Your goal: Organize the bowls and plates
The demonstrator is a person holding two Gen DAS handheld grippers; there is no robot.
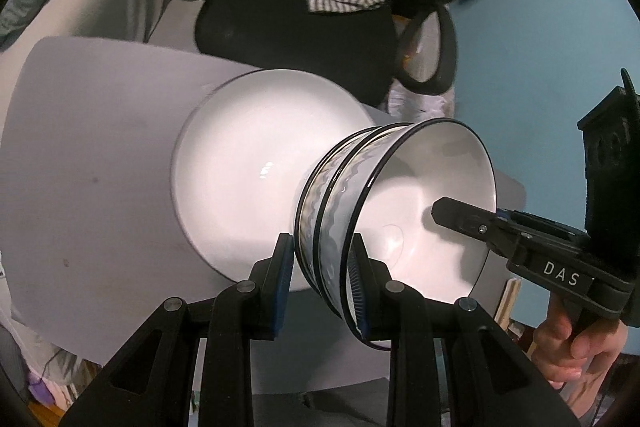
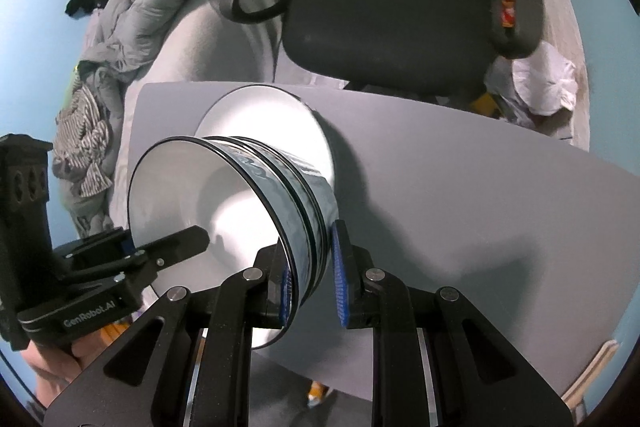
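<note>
A stack of bowls (image 1: 400, 211), white inside with black rims and a wavy grey band outside, is held between both grippers above a grey surface (image 1: 100, 167). The left gripper (image 1: 320, 267) is clamped on the stack's rim wall at 6 o'clock in its own view, one finger outside, one inside. The right gripper (image 2: 312, 267) is clamped on the opposite rim, at 6 o'clock in its own view; in the left wrist view it reaches into the top bowl from 3 o'clock, with a hand (image 1: 576, 351) on its grip. A white plate (image 1: 248, 163) lies on the surface just beyond the stack, toward 10 o'clock; whether they touch cannot be told. A black office chair (image 2: 392, 19) stands past the surface at 12 o'clock.
</note>
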